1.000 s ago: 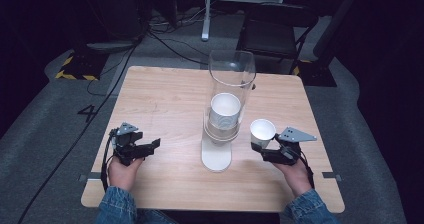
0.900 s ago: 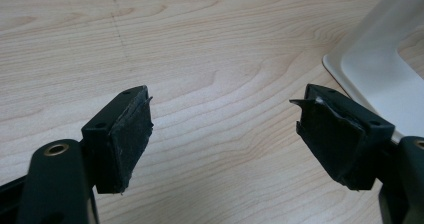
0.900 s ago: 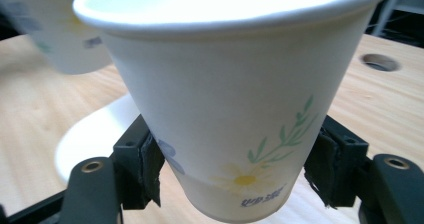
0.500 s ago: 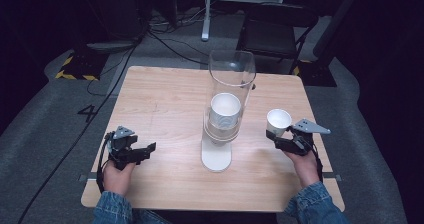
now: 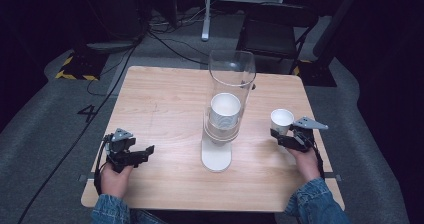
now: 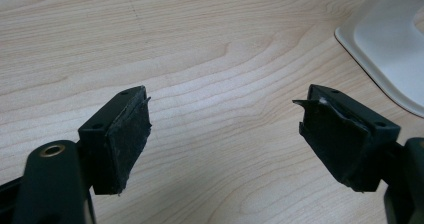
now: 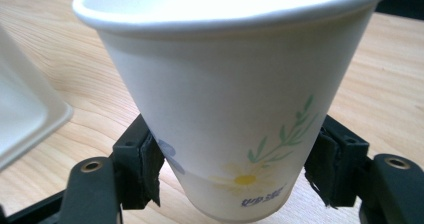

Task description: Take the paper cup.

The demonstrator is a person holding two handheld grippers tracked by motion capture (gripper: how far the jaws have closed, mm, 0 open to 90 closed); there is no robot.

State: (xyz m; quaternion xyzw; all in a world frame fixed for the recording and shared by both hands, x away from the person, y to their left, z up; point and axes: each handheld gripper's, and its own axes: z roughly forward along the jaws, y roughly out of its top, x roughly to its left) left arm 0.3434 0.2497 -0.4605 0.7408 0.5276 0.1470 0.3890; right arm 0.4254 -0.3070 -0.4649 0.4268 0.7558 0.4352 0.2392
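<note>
The right gripper (image 5: 285, 136) is holding a paper cup (image 5: 281, 120) with its jaws pressing on both sides near the bottom of the cup. In the right gripper view the cup (image 7: 235, 109) is standing upright, with a little flower printed on it. The cup is sitting to the right of the tall clear tube (image 5: 230, 96), well apart from it, near the right edge of the desk (image 5: 165, 99).

Inside the tube a stack of cups (image 5: 225, 111) is waiting, above the white base (image 5: 216, 156).

So one cup is already out and away from the tube. I think it is being carried somewhere, or is about to be set down. I cannot tell if it is touching the desk.

The left gripper (image 5: 142, 153) is resting to the left of the tube, far from it. Its jaws are standing wide apart and are holding nothing.
</note>
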